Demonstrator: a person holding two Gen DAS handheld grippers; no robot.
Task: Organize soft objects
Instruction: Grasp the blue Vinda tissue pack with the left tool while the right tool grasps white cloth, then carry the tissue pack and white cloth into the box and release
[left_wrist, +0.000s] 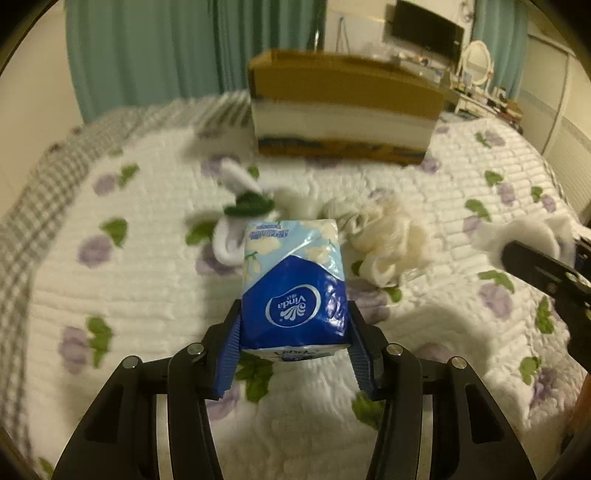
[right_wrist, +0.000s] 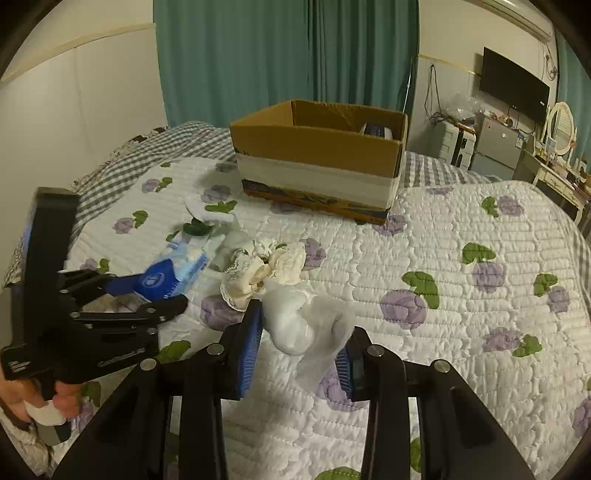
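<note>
The left claw (left_wrist: 293, 332) grips a blue tissue pack (left_wrist: 293, 280) by its sides, held above a quilted bed (left_wrist: 147, 295). The right claw (right_wrist: 303, 347) clamps a white sock (right_wrist: 299, 325) between its blue pads, just over the quilt. Beyond both, a loose heap of socks (right_wrist: 266, 266), cream and white, one with a green trim, lies mid-bed. Farther back stands an open cardboard box (right_wrist: 317, 162), with green curtains (right_wrist: 277, 55) behind.
</note>
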